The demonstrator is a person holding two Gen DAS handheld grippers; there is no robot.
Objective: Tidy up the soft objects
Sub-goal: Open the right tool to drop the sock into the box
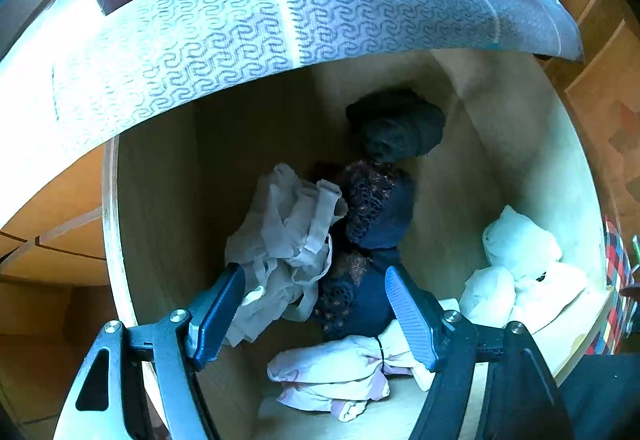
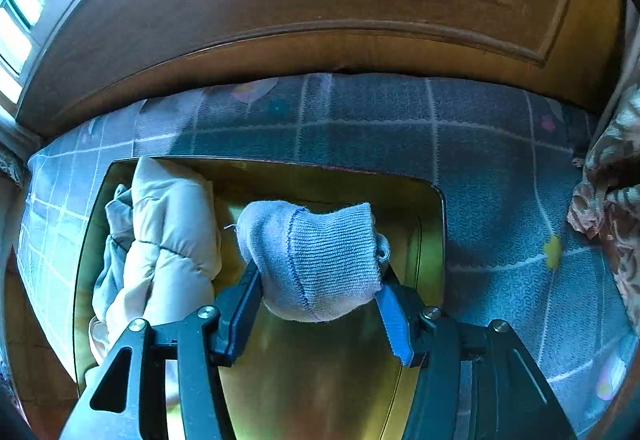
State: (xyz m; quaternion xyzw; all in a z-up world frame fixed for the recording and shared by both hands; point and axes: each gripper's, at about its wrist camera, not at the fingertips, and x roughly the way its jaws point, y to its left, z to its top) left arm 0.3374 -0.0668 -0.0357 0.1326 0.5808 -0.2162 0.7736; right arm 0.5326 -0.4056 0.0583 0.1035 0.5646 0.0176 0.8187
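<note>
1. Right gripper [image 2: 318, 290] points steeply down, jaws clamped on a rolled pale grey sock [image 2: 316, 260]. The ribbed cuff faces the camera and the bundle fills the gap between both pads.
2. Sock hangs over a shallow yellow-green tray [image 2: 312, 368]. Whether it touches the tray floor, cannot tell.
3. Left part of the tray: a cream padded garment [image 2: 168, 236] lying on a light blue cloth [image 2: 114, 264].
4. Tray sits on a grey-blue checked bedsheet [image 2: 500, 208]; a brown wooden headboard [image 2: 320, 0] rises beyond.
5. Left gripper [image 1: 316, 310] also points down, jaws spread wide, nothing between the pads.
6. Below it, a pale wooden drawer [image 1: 160, 200]. Nearest: a pink-white bundle [image 1: 340, 372]. Right: white rolled socks [image 1: 520, 268].
7. Mid-drawer: a beige strappy garment [image 1: 288, 240] beside a dark lace garment [image 1: 372, 228]. Farthest: a dark rolled bundle [image 1: 396, 128].
8. A patterned blue-white cloth [image 1: 280, 24] overhangs the drawer's far edge.
</note>
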